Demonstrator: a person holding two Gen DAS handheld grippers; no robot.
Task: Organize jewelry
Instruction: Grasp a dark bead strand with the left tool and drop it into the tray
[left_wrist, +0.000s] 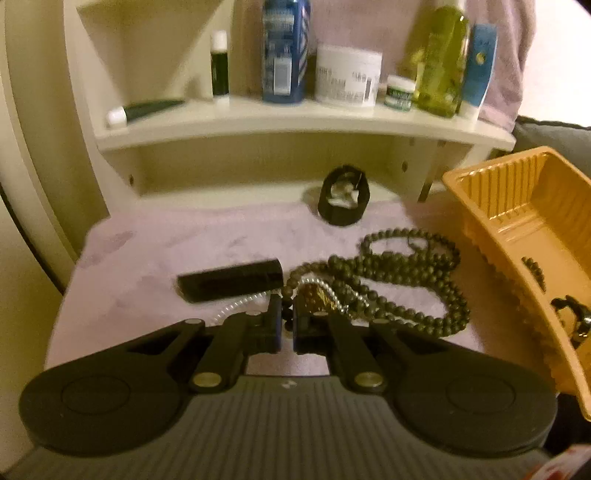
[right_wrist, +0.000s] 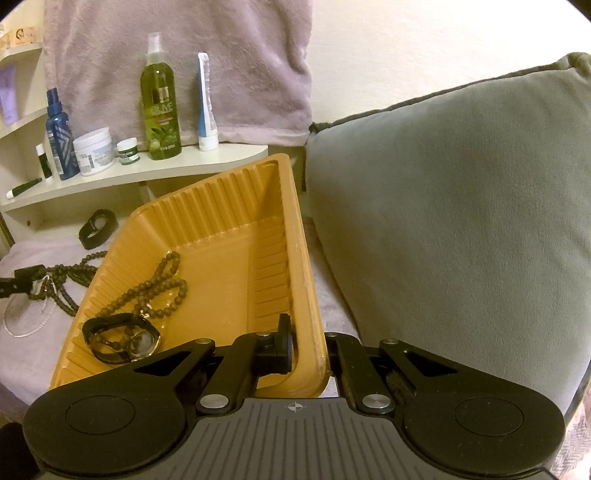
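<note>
The bead necklace (left_wrist: 406, 280) lies heaped on the towel-covered bench (left_wrist: 147, 251), left of the tilted tray (left_wrist: 517, 206) my right gripper (right_wrist: 308, 345) clamps by its rim; my left gripper (left_wrist: 287, 314), nearly closed, pinches one strand.

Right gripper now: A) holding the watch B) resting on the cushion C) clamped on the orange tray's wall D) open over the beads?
C: the right gripper has one finger inside and one outside the orange tray wall, closed on it and tilting it.
</note>
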